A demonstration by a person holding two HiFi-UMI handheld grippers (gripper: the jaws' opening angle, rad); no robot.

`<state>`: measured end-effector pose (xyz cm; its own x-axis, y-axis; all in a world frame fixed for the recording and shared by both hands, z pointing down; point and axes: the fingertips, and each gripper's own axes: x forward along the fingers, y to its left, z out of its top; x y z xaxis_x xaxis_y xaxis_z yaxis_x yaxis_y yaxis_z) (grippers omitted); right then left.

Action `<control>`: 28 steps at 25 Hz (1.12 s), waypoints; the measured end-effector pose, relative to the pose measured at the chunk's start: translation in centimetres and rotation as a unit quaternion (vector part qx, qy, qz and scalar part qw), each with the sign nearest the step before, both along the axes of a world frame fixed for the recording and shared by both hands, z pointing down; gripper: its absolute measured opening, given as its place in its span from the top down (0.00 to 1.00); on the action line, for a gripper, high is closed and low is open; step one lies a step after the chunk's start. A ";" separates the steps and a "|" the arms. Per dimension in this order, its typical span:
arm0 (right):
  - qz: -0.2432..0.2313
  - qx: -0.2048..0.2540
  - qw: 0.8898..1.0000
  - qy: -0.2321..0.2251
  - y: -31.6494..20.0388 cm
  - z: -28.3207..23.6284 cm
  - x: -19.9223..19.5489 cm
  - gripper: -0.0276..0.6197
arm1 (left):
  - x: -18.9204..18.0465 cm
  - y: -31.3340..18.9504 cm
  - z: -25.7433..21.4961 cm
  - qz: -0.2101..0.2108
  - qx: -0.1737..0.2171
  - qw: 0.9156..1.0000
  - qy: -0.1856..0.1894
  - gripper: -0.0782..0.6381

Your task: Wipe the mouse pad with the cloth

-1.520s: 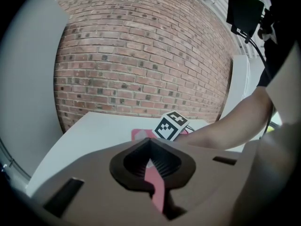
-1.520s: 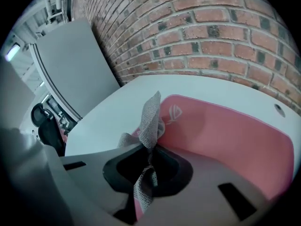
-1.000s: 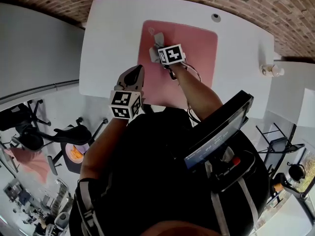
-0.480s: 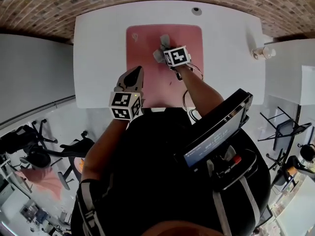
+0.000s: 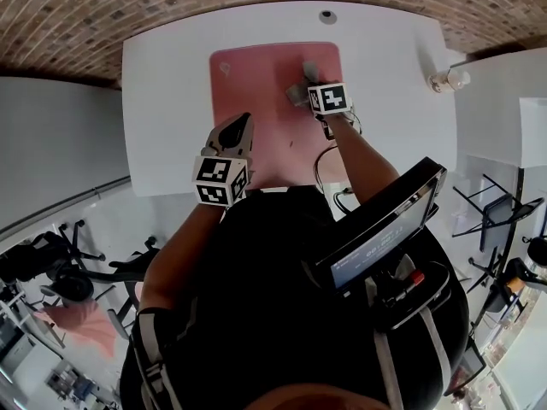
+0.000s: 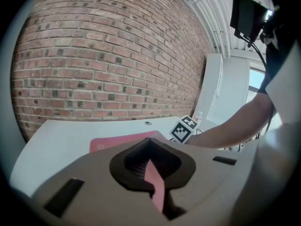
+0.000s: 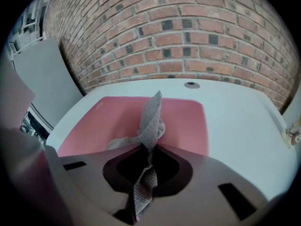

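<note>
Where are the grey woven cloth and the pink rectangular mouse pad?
Grey woven cloth (image 7: pixel 151 119): right gripper view, on its upright fold.
Pink rectangular mouse pad (image 5: pixel 252 84): head view, on its bare middle.

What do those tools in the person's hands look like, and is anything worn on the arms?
The left gripper and the right gripper each have two pale grey plastic jaws with a dark inner hollow. Each carries a white cube printed with black square markers. A thin dark cable loops beside the right forearm. The forearms are bare; the person wears a black top.
</note>
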<state>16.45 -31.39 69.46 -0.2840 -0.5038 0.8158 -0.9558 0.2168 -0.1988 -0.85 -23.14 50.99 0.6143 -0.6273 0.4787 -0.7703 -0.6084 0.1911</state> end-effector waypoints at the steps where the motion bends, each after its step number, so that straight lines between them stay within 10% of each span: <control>1: 0.008 -0.001 1.000 0.003 0.3 0.0 0.9 0.90 | 0.1 0.1 0.0 0.002 0.001 1.000 0.001 0.89; 15: 0.083 -0.002 0.994 0.066 3.1 -1.0 9.9 0.90 | -1.8 1.1 -0.5 -0.025 0.006 1.000 0.013 0.89; 21: -0.050 0.040 0.998 -0.017 2.2 -4.9 -4.7 0.90 | -7.1 0.2 -1.5 -0.094 0.026 0.995 0.006 0.89; 28: -0.199 0.011 0.976 -0.089 5.9 -4.2 -23.0 0.90 | -12.7 3.2 -0.3 -0.179 -0.008 0.984 0.006 0.89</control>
